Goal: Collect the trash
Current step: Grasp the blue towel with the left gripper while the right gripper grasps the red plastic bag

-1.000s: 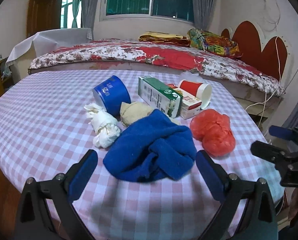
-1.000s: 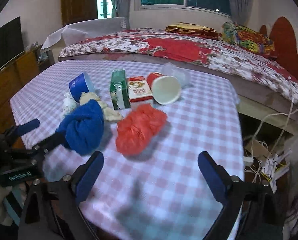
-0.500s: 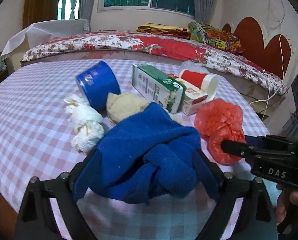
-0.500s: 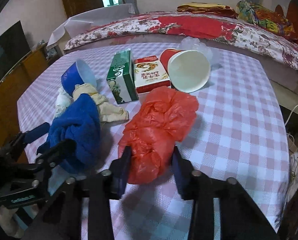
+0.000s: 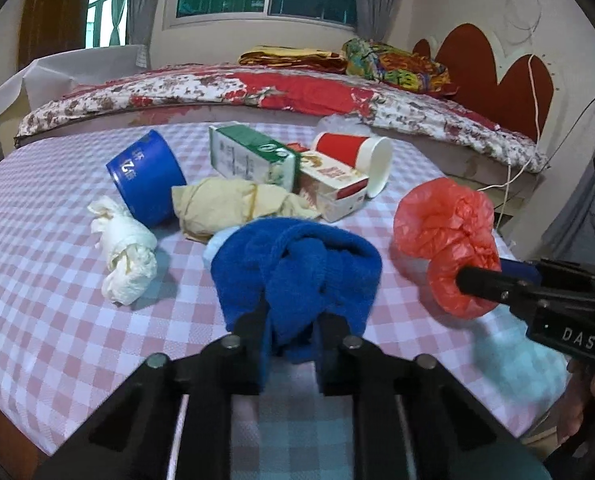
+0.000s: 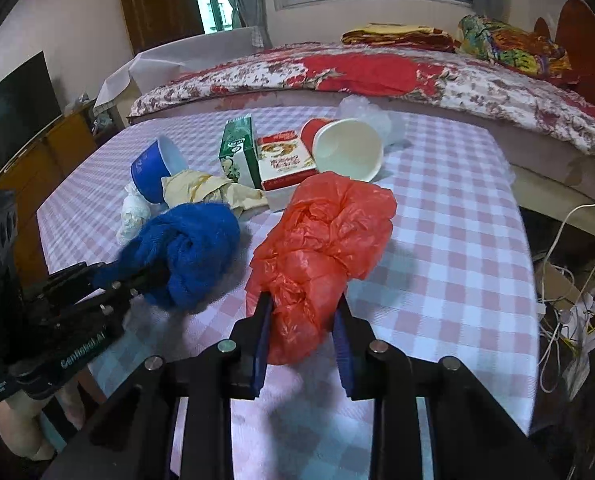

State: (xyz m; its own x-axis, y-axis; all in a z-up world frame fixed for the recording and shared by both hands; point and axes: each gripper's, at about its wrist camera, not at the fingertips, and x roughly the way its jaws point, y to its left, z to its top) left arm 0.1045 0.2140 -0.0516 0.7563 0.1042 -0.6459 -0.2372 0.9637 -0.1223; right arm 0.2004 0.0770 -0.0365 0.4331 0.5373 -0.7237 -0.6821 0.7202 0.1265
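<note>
My left gripper point(image 5: 291, 320) is shut on a bunched blue cloth point(image 5: 297, 264) on the checked tablecloth point(image 5: 57, 300). My right gripper point(image 6: 301, 312) is shut on a crumpled red plastic bag point(image 6: 321, 240); the bag also shows in the left wrist view point(image 5: 445, 224). Behind them lie a white tissue wad point(image 5: 127, 256), a beige crumpled wrapper point(image 5: 225, 204), a blue cup point(image 5: 147, 176) on its side, a green carton point(image 5: 253, 158), a red-and-white box point(image 5: 333, 184) and a red paper cup point(image 5: 357, 156) on its side.
A clear plastic bag point(image 6: 365, 114) lies behind the paper cup. A bed with a floral cover point(image 6: 377, 68) runs along the table's far side. Cables and a box point(image 6: 569, 292) sit on the floor at the right. A wooden cabinet point(image 6: 37, 160) stands left.
Both grippers moved forward and closed: the left one on the blue cloth, the right one on the red bag. Both bundles now look pinched and slightly raised.
</note>
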